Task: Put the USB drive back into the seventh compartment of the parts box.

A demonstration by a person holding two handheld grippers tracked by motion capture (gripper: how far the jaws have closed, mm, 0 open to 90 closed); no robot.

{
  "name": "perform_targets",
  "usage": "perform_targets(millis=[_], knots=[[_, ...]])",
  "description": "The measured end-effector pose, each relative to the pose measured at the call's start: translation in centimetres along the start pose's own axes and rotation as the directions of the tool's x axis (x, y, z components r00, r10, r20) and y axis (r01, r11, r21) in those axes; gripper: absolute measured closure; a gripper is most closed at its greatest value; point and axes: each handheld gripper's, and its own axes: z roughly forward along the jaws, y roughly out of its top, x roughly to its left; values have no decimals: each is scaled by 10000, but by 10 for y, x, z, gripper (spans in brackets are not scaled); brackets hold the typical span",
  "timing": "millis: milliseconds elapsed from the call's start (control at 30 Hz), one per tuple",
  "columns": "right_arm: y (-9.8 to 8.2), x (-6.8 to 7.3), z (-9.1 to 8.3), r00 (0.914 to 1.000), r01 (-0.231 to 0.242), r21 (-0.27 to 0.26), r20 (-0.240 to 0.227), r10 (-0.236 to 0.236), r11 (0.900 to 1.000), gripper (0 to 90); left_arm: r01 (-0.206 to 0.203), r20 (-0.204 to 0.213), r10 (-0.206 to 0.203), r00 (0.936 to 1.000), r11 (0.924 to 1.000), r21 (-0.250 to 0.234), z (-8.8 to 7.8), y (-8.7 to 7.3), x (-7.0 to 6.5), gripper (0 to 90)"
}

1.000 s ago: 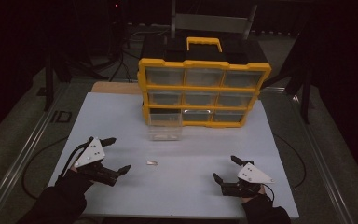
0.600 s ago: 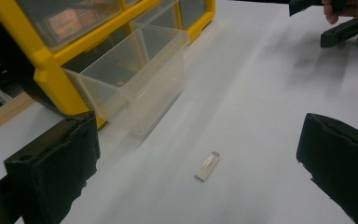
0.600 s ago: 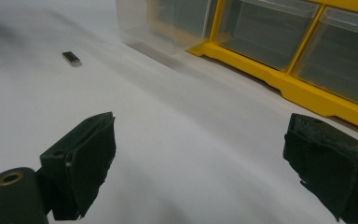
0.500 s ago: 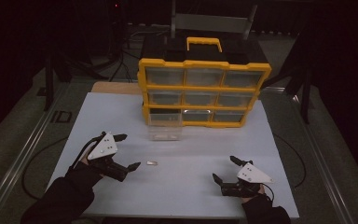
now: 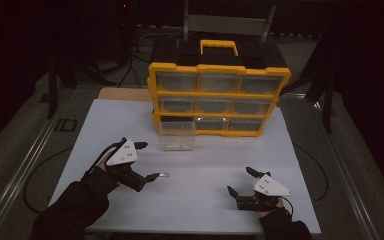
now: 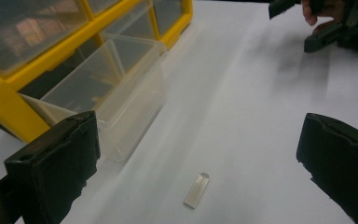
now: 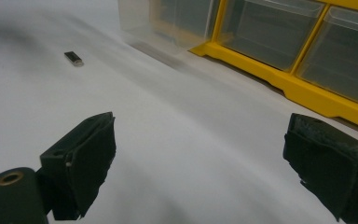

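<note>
Metal piece (image 6: 196, 189) lies between the spread jaws of the left gripper (image 5: 146, 161), apparently awaiting pinching; right gripper (image 5: 241, 182) idles, jaws apart.

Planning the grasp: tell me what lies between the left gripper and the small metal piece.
Nothing: in the left gripper view, bare white table separates the open left gripper from the metal piece.

left gripper (image 5: 147, 161): jaws wide apart, angled right | right gripper (image 5: 241, 181): jaws wide apart, low, near table edge
</note>
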Motion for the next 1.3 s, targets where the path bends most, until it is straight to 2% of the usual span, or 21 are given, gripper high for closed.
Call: perform_targets(millis=[100,200,500,733,833,1300], knots=[[0,1,0,10000,44,16,-33,-44,10000,93,102,307,-107,9995,9998,163,6,0,0,5],[0,0,0,10000,-9,-12,-23,9,10000,94,16,375,-31,9993,9992,391,10,-1,0,5],[0,0,1,10000,63,42,-45,-63,10000,94,-16,969,-53,9953,9975,709,23,-7,0,5],[0,0,1,10000,18,36,-71,-18,10000,94,-269,1167,137,9931,9934,1119,34,-13,-1,25],[0,1,1,10000,52,52,-80,-52,10000,94,-373,1232,230,9921,9926,1153,37,-15,0,30],[0,0,2,9999,-23,47,-119,24,10000,94,-236,1417,10,9899,9871,1583,51,-28,6,135]])
